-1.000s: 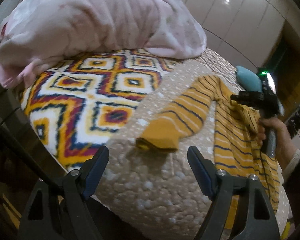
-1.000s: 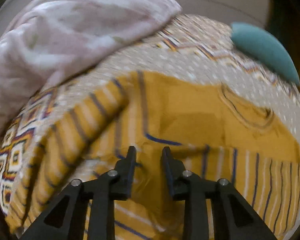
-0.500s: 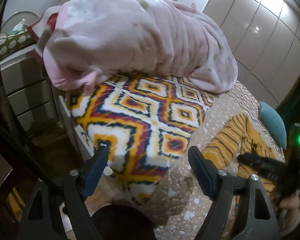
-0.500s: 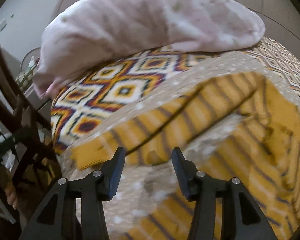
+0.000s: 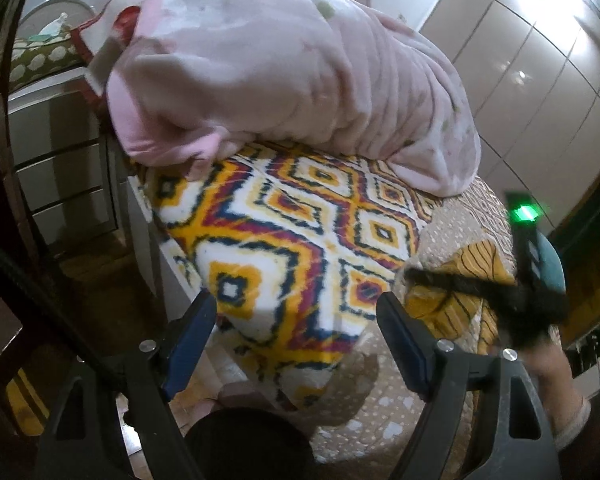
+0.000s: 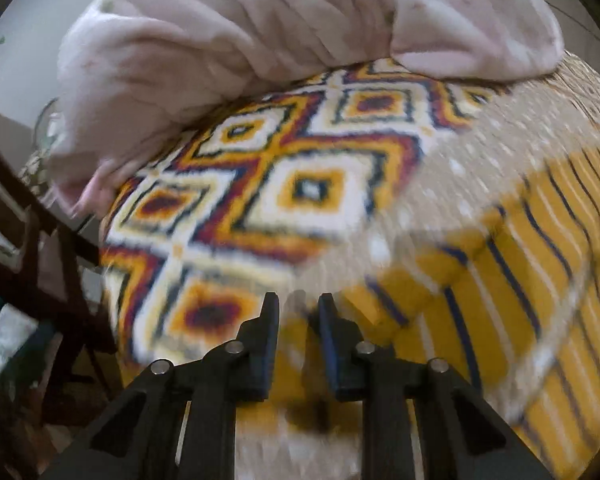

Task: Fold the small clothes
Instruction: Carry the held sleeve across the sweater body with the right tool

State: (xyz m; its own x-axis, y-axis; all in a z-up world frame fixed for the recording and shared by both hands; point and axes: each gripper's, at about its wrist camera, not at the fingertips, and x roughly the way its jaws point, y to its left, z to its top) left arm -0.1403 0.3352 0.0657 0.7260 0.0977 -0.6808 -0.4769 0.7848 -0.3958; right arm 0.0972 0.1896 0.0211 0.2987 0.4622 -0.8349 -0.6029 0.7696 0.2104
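Shirt [image 6: 520, 248] lies flat on the bed [image 6: 460, 152], beside the blanket [image 6: 292, 184]. Thin knit: light, limp, likely to slide; best pinched at the cuff. Right gripper [image 6: 299, 312] nearly closed, contents blurred. Left gripper [image 5: 296, 316] spread, empty.

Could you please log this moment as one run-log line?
left gripper: open, idle | right gripper: jaws narrow, at striped shirt sleeve | grasp: unclear

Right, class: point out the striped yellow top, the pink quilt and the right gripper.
striped yellow top [image 6: 512, 280]: right wrist view, on its striped body.
pink quilt [image 5: 284, 76]: left wrist view, on the middle of the heap.
right gripper [image 6: 299, 312]: right wrist view, midway between its fingertips.
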